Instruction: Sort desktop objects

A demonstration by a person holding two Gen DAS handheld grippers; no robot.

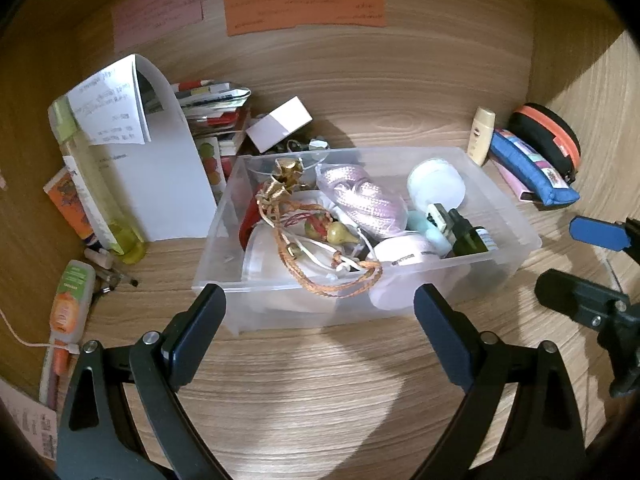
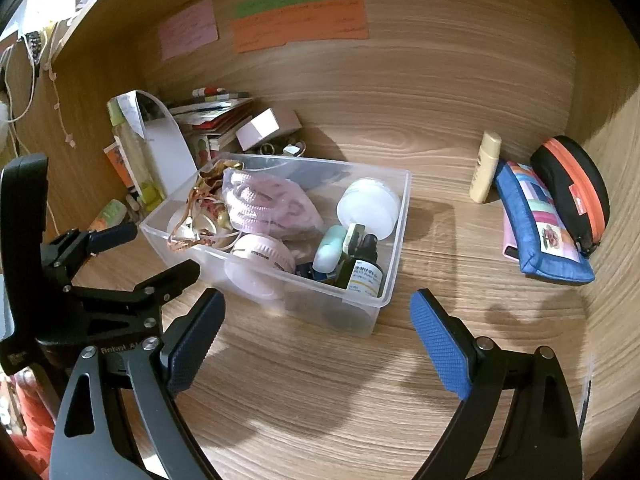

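The desk (image 1: pixel 320 400) is wood-grain, walled at the back and right. The bin (image 1: pixel 516 236), a clear plastic box, sits mid-desk just ahead of both grippers, its long axis running left to right in the left wrist view, turned corner-on in the right wrist view. It looks stiff but thin-walled and slick, and fairly light for its load; I judge the rim of a short wall the best hold, since the smooth sides would likely slip.

Inside the bin, a pink pouch (image 2: pixel 268 204) lies soft and loose at the middle, easy to pinch anywhere. A white jar (image 2: pixel 370 204) rests toward the right end, hard and round, so it may roll out of a pinch. A dark bottle (image 2: pixel 362 268) lies at the near right corner, its cap pointing toward the back wall; it looks like glass, so best taken across the body. A braided cord (image 1: pixel 340 280) drapes over the near rim, limp and prone to snag.

Well apart on the right, a blue pouch (image 2: pixel 540 236) leans on a black case (image 2: pixel 572 192), with a cream tube (image 2: pixel 484 168) upright beside them.

The left gripper (image 1: pixel 320 316) and right gripper (image 2: pixel 316 320) both hover wide open, holding nothing
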